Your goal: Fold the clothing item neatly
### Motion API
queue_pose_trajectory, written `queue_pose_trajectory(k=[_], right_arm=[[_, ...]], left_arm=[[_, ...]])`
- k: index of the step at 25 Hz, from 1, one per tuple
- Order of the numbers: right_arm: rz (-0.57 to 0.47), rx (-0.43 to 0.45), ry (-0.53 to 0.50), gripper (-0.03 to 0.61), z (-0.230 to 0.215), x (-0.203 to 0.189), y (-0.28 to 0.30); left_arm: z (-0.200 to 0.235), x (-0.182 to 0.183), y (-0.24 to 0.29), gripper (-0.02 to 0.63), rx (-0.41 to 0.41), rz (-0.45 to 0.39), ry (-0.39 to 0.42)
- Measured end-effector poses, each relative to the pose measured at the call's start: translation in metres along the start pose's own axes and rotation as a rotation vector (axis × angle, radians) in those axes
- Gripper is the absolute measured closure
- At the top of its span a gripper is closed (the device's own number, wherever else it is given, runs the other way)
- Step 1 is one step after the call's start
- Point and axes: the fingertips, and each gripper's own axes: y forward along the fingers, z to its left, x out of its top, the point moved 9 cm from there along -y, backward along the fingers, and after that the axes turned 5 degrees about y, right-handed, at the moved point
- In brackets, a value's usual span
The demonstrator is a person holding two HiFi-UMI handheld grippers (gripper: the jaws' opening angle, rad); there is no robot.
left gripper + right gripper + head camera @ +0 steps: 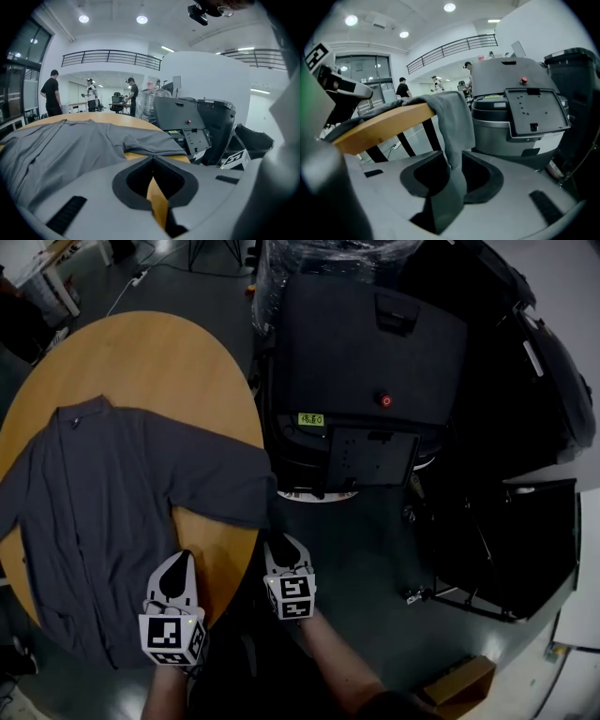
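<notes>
I log the left tongs (pixel 181 557) as pressed together and empty, over bare table (pixel 159 352). The grey shirt (pixel 103 512) lies just ahead and to their left, its long axis running away from them, collar far and hem near. The right tongs (pixel 284 542) stand parted off the table edge; only their own view shows me the sleeve (pixel 452 126) drooping between them, unpinched.

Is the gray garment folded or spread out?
Spread out: the gray garment lies flat on the round table, one sleeve hanging over its edge.
</notes>
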Motion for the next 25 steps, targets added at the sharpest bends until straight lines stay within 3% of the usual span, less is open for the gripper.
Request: queue_pose_trajectory(k=[4,9,13,14,15,21,25], right_arm=[[0.025,0.013,0.0,0.48,0.0,-0.014,0.02],[0.015,-0.034,-0.073,0.48,0.002,-0.025,0.029],[0.017,-0.074,-0.076,0.48,-0.002,-0.027,0.038],[0.015,-0.083,-0.072,0.49,-0.004,-0.026,0.037],[0.013,-0.09,-0.067,0.55,-0.005,-0.025,0.035],[0.0,-0.159,-0.04,0.563,-0.021,-0.001,0.004],[-0.08,-0.221,-0.011,0.563,-0.03,0.038,-0.025]], left_arm=[[-0.001,-0.004,0.006,0.606,0.004,0.006,-0.003],[0.0,-0.01,0.008,0.606,0.011,0.013,-0.003],[0.001,-0.013,0.01,0.606,0.018,0.01,-0.01],[0.001,-0.014,0.01,0.606,0.022,0.008,-0.014],[0.001,-0.013,0.01,0.606,0.026,0.006,-0.017],[0.004,-0.001,-0.012,0.606,0.053,-0.013,-0.023],[0.015,0.011,-0.036,0.606,0.088,-0.043,-0.03]])
